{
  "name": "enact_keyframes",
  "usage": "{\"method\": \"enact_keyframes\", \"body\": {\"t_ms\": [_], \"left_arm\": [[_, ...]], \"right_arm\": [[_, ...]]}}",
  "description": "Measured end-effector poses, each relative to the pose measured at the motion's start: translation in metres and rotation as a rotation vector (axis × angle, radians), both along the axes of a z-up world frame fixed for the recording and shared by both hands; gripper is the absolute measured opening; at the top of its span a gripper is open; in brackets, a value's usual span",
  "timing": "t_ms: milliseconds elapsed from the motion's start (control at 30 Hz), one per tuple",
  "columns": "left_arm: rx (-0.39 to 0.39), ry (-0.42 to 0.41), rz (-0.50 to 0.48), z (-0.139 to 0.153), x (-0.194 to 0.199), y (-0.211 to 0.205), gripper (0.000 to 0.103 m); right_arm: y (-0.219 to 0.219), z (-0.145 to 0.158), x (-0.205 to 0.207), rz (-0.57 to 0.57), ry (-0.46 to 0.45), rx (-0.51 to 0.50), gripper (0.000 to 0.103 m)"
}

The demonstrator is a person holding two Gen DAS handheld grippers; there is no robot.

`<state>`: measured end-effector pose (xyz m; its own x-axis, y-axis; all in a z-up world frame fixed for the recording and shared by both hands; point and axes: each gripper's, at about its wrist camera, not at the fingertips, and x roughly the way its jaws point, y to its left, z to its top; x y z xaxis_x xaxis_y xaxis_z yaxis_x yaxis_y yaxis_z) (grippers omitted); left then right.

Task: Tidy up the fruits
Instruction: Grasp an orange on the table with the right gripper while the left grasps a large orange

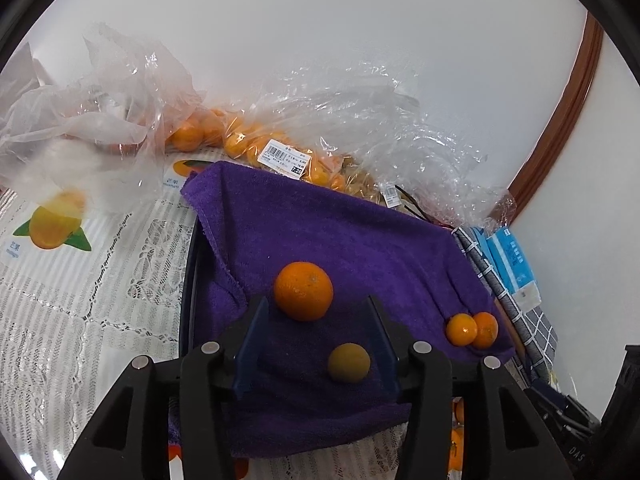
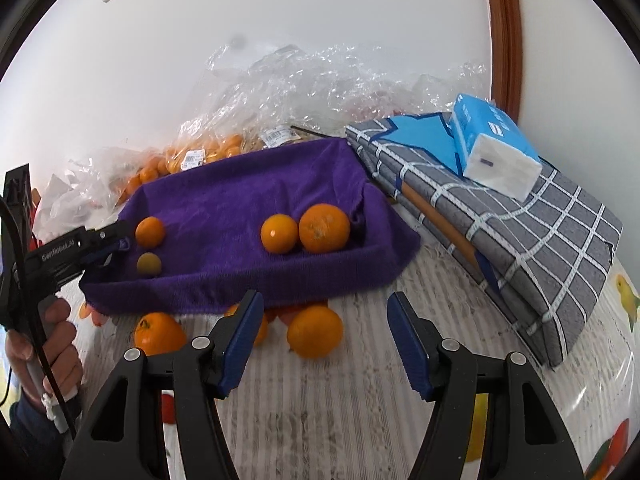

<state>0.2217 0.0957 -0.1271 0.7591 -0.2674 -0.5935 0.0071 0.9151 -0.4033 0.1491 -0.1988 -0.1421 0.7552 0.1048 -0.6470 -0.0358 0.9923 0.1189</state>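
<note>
Your left gripper (image 1: pixel 316 322) is spread wide over the purple towel (image 1: pixel 340 232), which lines a tray. The greenish-yellow fruit (image 1: pixel 349 362) sits loose between its fingers, nearer the right finger, with a gap showing on the left side; contact on the right is hard to tell. The big orange (image 1: pixel 303 291) lies just past the fingertips, on the towel. Two small oranges (image 1: pixel 472 329) touch each other near the towel's right edge.

From your right wrist view, the left gripper (image 2: pixel 110 246) reaches in over the towel's (image 2: pixel 248 200) left end, your left hand (image 2: pixel 48 344) on its handle. The greenish fruit (image 2: pixel 149 264) and a small orange (image 2: pixel 150 232) lie right at its tip. Another two oranges (image 2: pixel 306 228), one larger, sit side by side toward the right of the towel.

Your right gripper (image 2: pixel 324 308) is also spread, holding nothing, above the lace tablecloth (image 2: pixel 360 400). One orange (image 2: pixel 315 331) lies on the cloth between the fingers, just in front of the tray. An orange with a leafy stem (image 2: pixel 158 333) lies on the cloth to the left, and a further one (image 2: pixel 260 330) is partly hidden behind the left finger.

Bagged oranges (image 1: pixel 240 140) in clear plastic bags (image 1: pixel 360 112) sit behind the tray by the wall. A tissue pack (image 2: pixel 494 148) rests on a folded checked cloth (image 2: pixel 520 224) to the right.
</note>
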Motion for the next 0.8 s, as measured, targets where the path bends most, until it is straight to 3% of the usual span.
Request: {"method": "enact_keyframes", "body": {"t_ms": [200,400,467,600,700,800], "left_arm": [[0.018,-0.007,-0.004,0.001,-0.002,-0.003,0.049],[0.022,-0.019,-0.013,0.003,-0.013,-0.004,0.049],[0.036,-0.034,-0.036,0.005,-0.019,-0.008,0.049],[0.057,-0.054,-0.099,0.014,-0.033,-0.018,0.049],[0.024,-0.050,-0.163,0.017,-0.053,-0.027,0.049],[0.023,-0.005,-0.204,0.010,-0.067,-0.039,0.049]], "right_arm": [[0.008,-0.016,0.005,0.034,0.053,-0.012,0.059],[0.008,-0.034,0.021,0.038,0.119,-0.014,0.047],[0.006,-0.035,0.022,0.040,0.111,-0.009,0.037],[0.003,-0.031,0.016,0.030,0.081,-0.015,0.037],[0.001,-0.028,0.006,0.022,0.056,-0.046,0.037],[-0.005,-0.027,-0.005,0.019,0.047,-0.046,0.037]]}}
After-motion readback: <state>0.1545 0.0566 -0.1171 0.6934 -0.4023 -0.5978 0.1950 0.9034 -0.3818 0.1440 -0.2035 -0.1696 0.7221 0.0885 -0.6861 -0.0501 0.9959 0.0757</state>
